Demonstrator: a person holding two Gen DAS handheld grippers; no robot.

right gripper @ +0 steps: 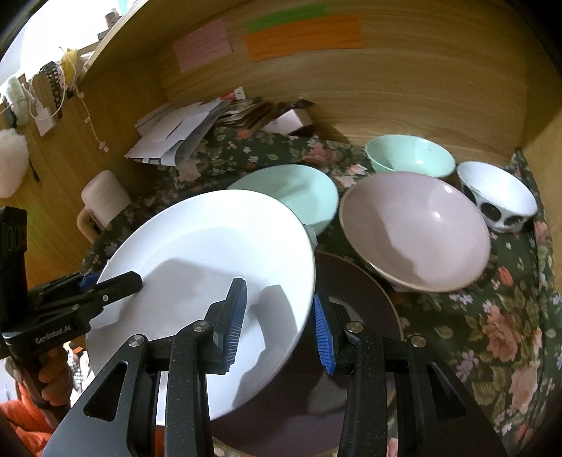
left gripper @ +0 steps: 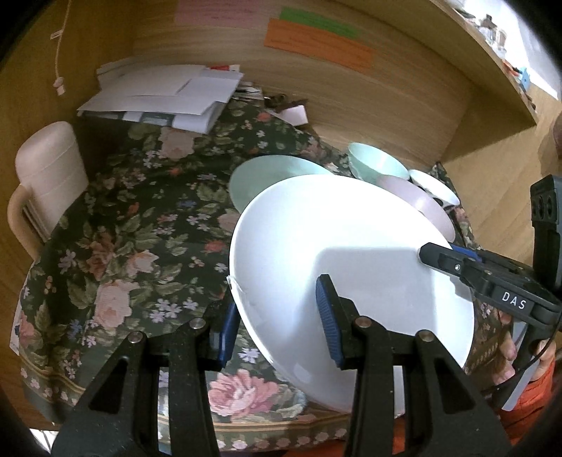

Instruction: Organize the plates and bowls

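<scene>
White plate; pink bowl; floral dk-green cloth.

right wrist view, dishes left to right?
white plate held by both grippers → mint plate → pink bowl → white bowl with black spots. Mint bowl sits behind the pink one, so it is left out.

Floral cloth covers table. Paper pile at back-left, cream jug w/ handle at left edge. Wood back panel w/ 3 notes: pink, green, orange. Small box beside papers.
</scene>
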